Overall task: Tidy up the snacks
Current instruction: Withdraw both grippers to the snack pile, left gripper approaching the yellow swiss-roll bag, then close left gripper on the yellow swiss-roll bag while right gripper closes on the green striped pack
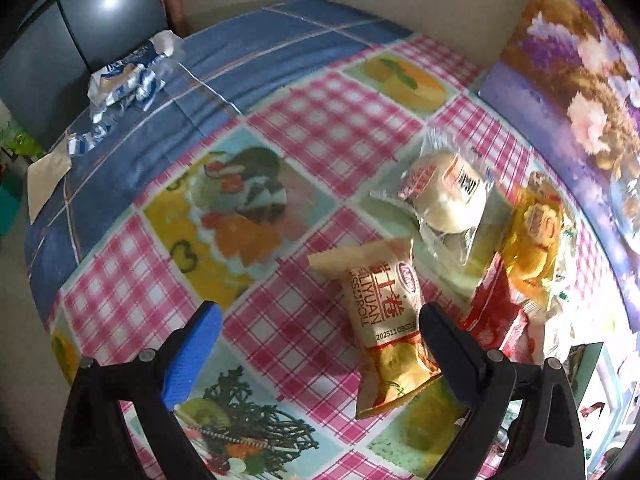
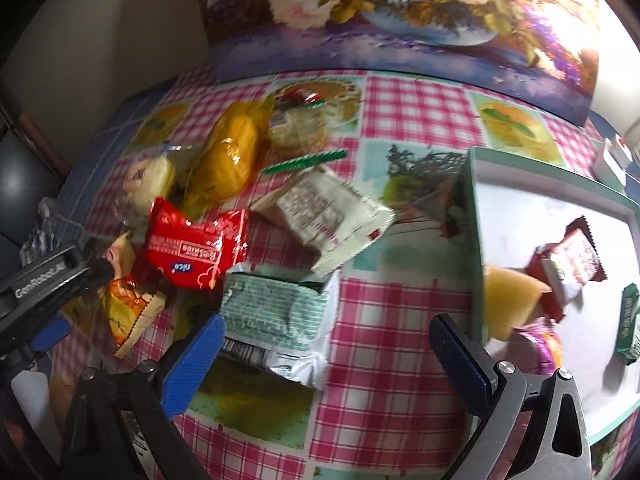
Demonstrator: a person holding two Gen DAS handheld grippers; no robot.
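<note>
Seven loose snack packets could be counted on the pink checked tablecloth (image 2: 400, 320) in the right wrist view, and the white tray with a teal rim (image 2: 476, 240) at the right of the frame already held some.

The loose ones lay in the left and middle of that frame: one red foil packet (image 2: 192, 248), one yellow wrapped cake (image 2: 230, 156), one clear-wrapped round white bun (image 2: 150, 178), one clear-wrapped pale biscuit (image 2: 296, 128), one white packet with small print (image 2: 324, 216), one pale green and white packet (image 2: 276, 320), and one orange and cream roll packet (image 2: 124, 308) at the lower left. In the tray I counted four pieces, but blur made this number uncertain: a pale yellow wedge (image 2: 508, 300), a red and silver packet (image 2: 568, 268), a dark green packet (image 2: 628, 320) and a purple one (image 2: 544, 344).

The right gripper (image 2: 324, 344) was wide open and held nothing; the green and white packet lay touching its left finger. The left gripper (image 1: 320, 320) was open too, with the orange and cream roll packet (image 1: 384, 328) between its fingers but not clamped.

It seemed that the step in hand was picking the next snack for the tray. The next move probably called for closing on a packet across its narrow side, gently, because the wrappers looked thin and slippery.
</note>
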